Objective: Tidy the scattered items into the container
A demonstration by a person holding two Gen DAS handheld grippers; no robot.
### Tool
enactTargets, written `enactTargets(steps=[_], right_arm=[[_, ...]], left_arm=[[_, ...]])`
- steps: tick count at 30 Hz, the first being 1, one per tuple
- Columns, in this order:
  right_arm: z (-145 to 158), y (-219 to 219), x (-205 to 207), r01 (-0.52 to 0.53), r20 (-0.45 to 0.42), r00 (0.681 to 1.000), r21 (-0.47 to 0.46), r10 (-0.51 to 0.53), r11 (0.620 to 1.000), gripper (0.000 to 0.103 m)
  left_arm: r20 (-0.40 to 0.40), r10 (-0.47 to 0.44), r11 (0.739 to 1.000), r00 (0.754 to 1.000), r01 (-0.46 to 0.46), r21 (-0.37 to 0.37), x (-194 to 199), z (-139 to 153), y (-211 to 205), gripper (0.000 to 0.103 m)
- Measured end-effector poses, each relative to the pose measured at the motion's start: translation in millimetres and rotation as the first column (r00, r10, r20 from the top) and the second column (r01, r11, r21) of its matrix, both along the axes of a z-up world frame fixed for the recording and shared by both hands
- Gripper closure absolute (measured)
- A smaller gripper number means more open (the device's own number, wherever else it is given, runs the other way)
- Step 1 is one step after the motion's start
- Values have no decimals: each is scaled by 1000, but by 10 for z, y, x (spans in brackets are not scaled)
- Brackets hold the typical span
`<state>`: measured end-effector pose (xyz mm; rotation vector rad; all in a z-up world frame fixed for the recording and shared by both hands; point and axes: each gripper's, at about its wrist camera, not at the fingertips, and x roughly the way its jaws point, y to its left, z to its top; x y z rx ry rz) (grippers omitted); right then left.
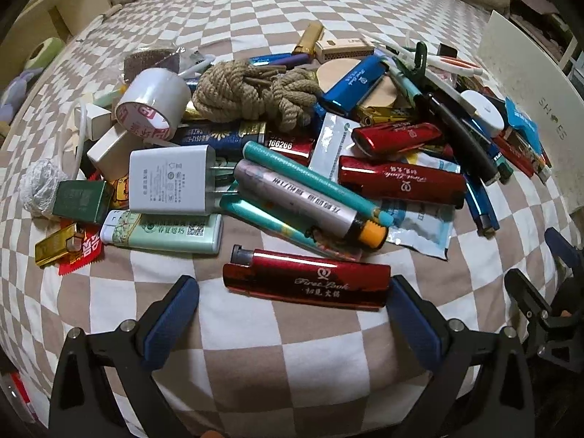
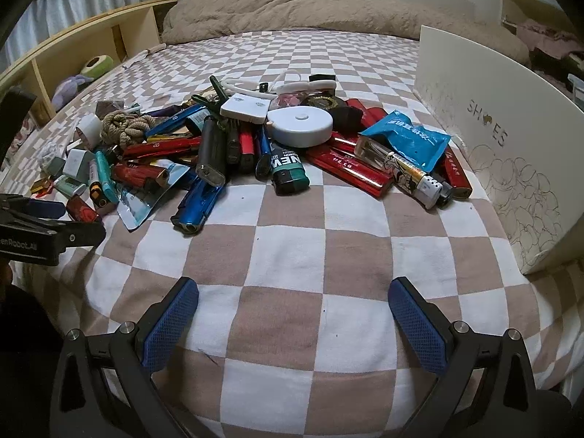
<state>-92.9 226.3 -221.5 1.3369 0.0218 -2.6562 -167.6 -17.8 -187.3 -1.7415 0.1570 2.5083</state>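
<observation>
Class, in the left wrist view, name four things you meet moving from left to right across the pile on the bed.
Gold lighter → white charger → orange-capped tube → white shoe box.

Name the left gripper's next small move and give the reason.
Probably ease the left gripper forward and close on the red lighter. Its jaws stand open, the lighter lies crosswise just ahead of the fingertips, apart from the pile, and nothing is held yet.
</observation>
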Motion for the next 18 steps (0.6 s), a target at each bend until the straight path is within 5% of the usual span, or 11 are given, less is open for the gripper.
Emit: enactTargets(steps=[3, 7, 12, 18], right_arm=[[8, 46, -5, 3, 0, 1000, -29, -3, 1000, 0], [12, 55, -24, 6, -1, 1000, -33, -6, 999, 0], [11, 47, -50, 9, -6, 1000, -25, -9, 1000, 0], [43, -68, -64, -11, -12, 1000, 13, 11, 1000, 0]], left_arm=[[-27, 1, 1000, 1000, 0, 15, 13, 49, 26, 20], [-64, 25, 999, 998, -23, 29, 58, 78, 49, 20], [-138, 132, 980, 982, -108, 167, 107, 132, 14, 20], [-212, 167, 971, 963, -124, 203, 265, 116, 9, 20]])
